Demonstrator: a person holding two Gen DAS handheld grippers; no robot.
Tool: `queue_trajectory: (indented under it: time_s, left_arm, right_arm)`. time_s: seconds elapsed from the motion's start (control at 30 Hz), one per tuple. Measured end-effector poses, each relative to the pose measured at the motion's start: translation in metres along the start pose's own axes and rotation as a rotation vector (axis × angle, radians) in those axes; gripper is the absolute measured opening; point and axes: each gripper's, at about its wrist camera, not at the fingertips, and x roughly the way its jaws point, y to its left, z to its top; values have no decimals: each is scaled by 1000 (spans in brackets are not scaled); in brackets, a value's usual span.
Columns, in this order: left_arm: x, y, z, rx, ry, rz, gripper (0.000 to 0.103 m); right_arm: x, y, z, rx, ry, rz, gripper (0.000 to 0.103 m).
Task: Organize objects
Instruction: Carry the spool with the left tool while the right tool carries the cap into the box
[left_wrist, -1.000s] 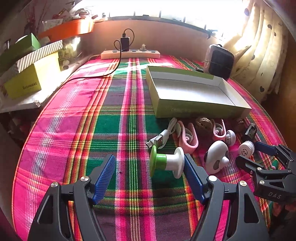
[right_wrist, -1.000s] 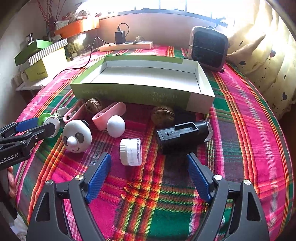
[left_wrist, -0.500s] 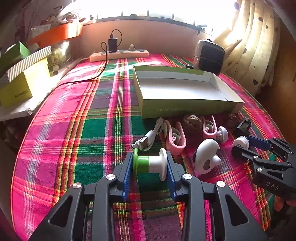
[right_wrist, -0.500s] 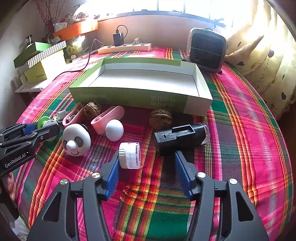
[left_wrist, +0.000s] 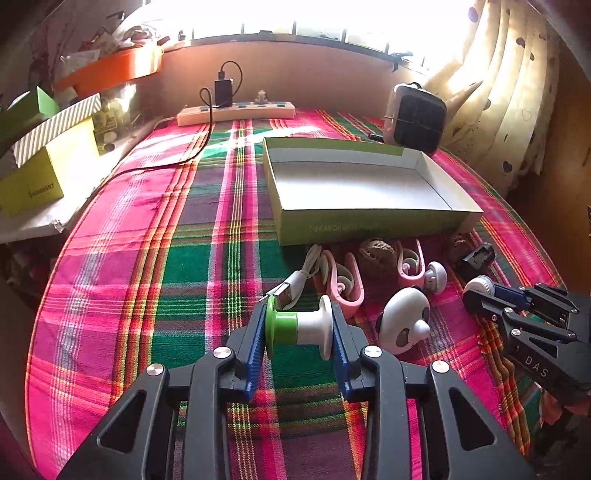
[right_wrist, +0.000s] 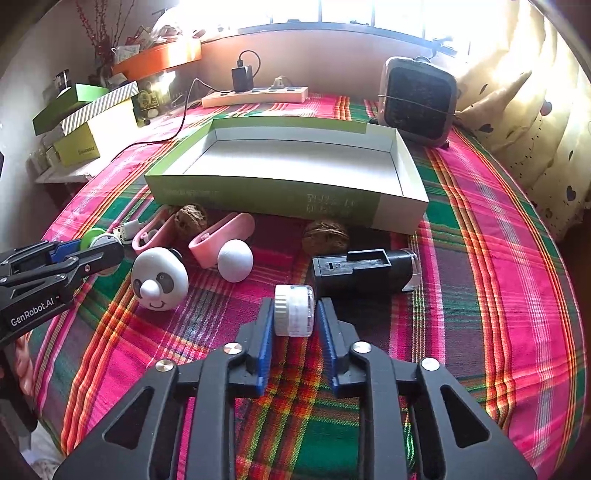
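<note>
My left gripper (left_wrist: 298, 325) is shut on a green and white spool (left_wrist: 295, 332), its blue pads pressing on both flanges low over the plaid cloth. The jaws of my right gripper (right_wrist: 293, 314) are closing onto a small white ribbed jar (right_wrist: 294, 310), and both pads touch it. An open green box (right_wrist: 258, 192) with nothing inside lies behind the loose items. In front of it are a panda toy (right_wrist: 159, 282), pink clips (right_wrist: 221, 232), two walnuts (right_wrist: 325, 236), a white ball (right_wrist: 234, 260) and a black device (right_wrist: 365, 271). A USB cable (left_wrist: 295, 284) lies just beyond the spool.
A small heater (right_wrist: 417, 99) stands behind the box on the right, with a power strip (left_wrist: 236, 112) and charger along the back wall. Stacked boxes (left_wrist: 33, 184) fill a shelf on the left. A curtain hangs on the right.
Both grippers have gone from wide open to shut: the left around the spool, the right around the white jar. The objects on the cloth have stayed where they were.
</note>
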Motion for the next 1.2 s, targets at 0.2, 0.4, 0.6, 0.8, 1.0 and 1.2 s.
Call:
queue_trajectory:
  time_s: [0.2,0.4,0.6,0.8,1.0,1.2]
  left_arm:
    - [-5,-5,14,14,-10,-15,30]
    - [-6,-12,32,27,-15,-41,30]
    - [1,-16,53,29,-18,-59,30]
    - [6,-20,75,32,-38,-76,30]
    - [19,-21,96,27,-38,-91,30]
    - [44,-21,112,28,-9,-83,30]
  right_arm:
    - [-7,-5,8,8,-23,10,20]
    - [-15,-9,22,6,-48,32,20]
    - [-19,-16,41,-3,-82,21,20]
    - [-19,-26,66,24,-100,39,20]
    - [-14,-35,92,43,-109,44,20]
    - [11,-39,113,45,-72,65,20]
